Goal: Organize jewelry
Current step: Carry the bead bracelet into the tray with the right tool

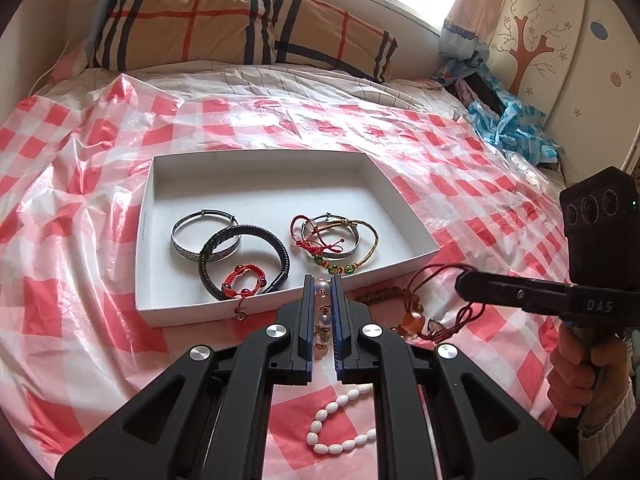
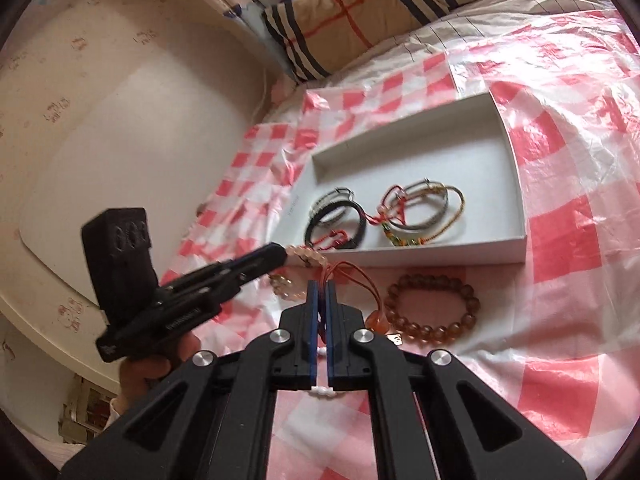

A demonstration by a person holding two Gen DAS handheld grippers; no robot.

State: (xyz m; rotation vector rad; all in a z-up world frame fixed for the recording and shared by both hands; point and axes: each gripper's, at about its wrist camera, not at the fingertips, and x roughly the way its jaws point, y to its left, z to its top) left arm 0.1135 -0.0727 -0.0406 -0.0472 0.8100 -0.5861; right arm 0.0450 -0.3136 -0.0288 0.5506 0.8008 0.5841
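A white box (image 1: 416, 258) (image 2: 516, 168) on the bed holds several bracelets: a silver bangle (image 1: 185, 226), a black braided one (image 1: 280, 246) and red cord ones (image 1: 236, 278). My left gripper (image 1: 323, 278) is shut on a pale bead bracelet (image 1: 323, 312) (image 2: 308, 256) just in front of the box. My right gripper (image 2: 321, 283) (image 1: 460, 278) is shut on a red cord necklace with an orange pendant (image 1: 412, 316) (image 2: 376, 318), lifted right of the left gripper. A white bead bracelet (image 1: 340, 428) lies below the left gripper. A brown bead bracelet (image 2: 432, 306) lies in front of the box.
A red and white checked plastic sheet (image 1: 80, 280) covers the bed. Plaid pillows (image 1: 240, 24) lie at the head. Blue crumpled plastic (image 1: 508, 120) lies at the far right by a wall panel. A wall (image 2: 120, 120) borders the bed's left side.
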